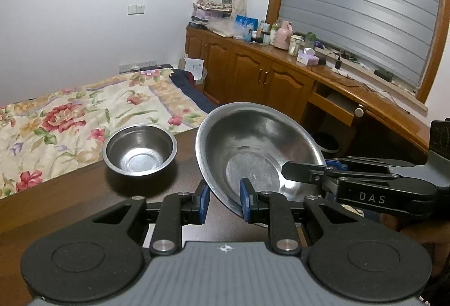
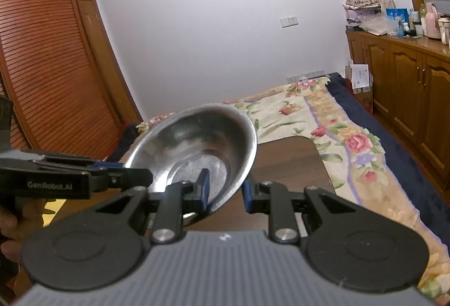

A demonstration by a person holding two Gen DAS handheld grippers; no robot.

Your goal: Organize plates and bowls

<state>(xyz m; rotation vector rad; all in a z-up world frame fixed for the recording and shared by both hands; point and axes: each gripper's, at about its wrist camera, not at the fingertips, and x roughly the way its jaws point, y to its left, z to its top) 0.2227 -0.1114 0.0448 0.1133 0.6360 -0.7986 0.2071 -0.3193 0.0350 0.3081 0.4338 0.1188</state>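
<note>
At the bottom centre of the left wrist view, the left hand-held gripper [image 1: 224, 200] stands narrowly parted, its two blue pads clamped on the near rim of a wide, shallow stainless-steel bowl [image 1: 253, 148]: one pad sits inside the bowl, the other outside under the wall. The bowl is tilted, its open face turned toward the camera, and it is lifted clear of the dark brown wooden worktop [image 1: 84, 193].

From the right edge of that frame the right hand-held gripper [image 1: 292, 171] reaches in level and pinches the bowl's right rim. In the right wrist view its own narrowly parted fingers [image 2: 203, 187] bracket the same bowl's lower rim at frame centre, one pad inside, one outside, while the left hand-held gripper comes in from the left edge onto the opposite rim.

Left of centre in the left wrist view, a smaller, deeper stainless-steel bowl [image 1: 139, 147] stands upright on the worktop, apart from the held bowl.

Beyond the worktop lies a bed with a floral quilt [image 1: 70, 114], and in the upper right a row of wooden cabinets [image 1: 253, 72] carries bottles and boxes.
</note>
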